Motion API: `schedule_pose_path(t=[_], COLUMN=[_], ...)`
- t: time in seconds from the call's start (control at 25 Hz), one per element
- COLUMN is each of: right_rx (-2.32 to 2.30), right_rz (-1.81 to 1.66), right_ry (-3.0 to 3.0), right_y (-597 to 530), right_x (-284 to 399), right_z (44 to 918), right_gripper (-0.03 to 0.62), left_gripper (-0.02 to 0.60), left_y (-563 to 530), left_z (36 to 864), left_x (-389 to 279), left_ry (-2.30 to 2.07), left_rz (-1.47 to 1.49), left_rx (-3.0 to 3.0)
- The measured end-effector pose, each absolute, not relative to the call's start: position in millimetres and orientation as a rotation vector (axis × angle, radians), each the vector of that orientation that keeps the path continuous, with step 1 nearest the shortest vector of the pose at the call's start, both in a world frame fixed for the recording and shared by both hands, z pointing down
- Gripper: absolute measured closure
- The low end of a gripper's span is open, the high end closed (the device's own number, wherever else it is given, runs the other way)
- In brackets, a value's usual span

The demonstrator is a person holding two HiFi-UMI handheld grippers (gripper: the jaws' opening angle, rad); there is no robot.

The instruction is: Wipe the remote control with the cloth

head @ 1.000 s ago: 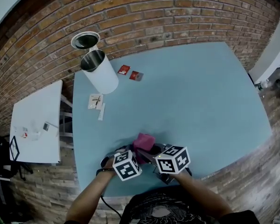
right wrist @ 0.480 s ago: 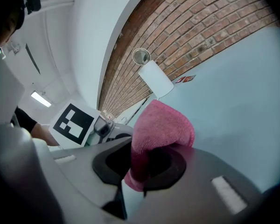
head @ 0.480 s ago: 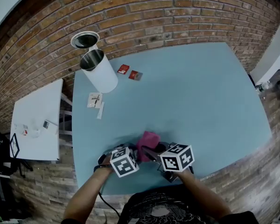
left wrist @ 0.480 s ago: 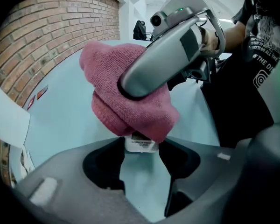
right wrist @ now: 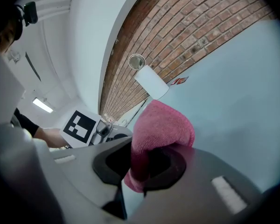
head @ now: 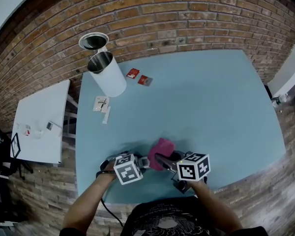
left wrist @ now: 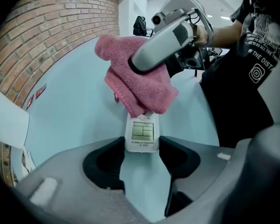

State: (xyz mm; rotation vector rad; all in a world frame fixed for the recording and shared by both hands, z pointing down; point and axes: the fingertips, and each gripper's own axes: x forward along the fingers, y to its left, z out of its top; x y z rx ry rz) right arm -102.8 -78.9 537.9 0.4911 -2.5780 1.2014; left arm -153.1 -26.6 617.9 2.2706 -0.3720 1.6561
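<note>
- While clamped on both long sides of the remote control (left wrist: 141, 135) at its near end, left gripper (left wrist: 141, 149) pointing steeply down, pinning it flat on the table (head: 211, 97).
- Clenched tight on a fold of the pink cloth (right wrist: 164, 125): right gripper (right wrist: 143, 166), with the loose rest draped over the remote's far end, leaving only the screen end bare.
- Placed close to the table's near edge, left of its middle.
- Crowded over by both grippers and the person's arms (head: 86, 208), hiding most of the remote from the head view.
- Toward the far left corner: white cylinder (head: 108, 77), open-topped, with two red packets (head: 132, 73) just beside it and white slips (head: 101, 105) nearer, along the left edge.
- Beyond the far edge: round metal bin (head: 93, 41) and brick wall (head: 162, 14).
- Past the left edge: small white table (head: 39, 124) with a few bits on it.
</note>
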Motion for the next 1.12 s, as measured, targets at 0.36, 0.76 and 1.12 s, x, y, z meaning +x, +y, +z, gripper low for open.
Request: schedule_pose_path(t=[0.36,0.76,1.12], right_rx=[0.460,0.389,0.385], right_rz=[1.233,1.271,1.224], right_ry=[-2.569,-2.567,-2.625], right_y=[-90,-98,-85], right_x=[-73,-50,-57], right_z=[542,545,531], right_gripper=[0.533,0.533,0.531], left_gripper=[0.350,0.336,0.339], left_y=[-26,-28,-21], left_z=[618,617,604], left_x=[-154,-156,-178], left_ry=[-0.382,-0.439,-0.701], left_rz=[1.683,1.724,1.749], left_rx=[2.232,2.192,2.170])
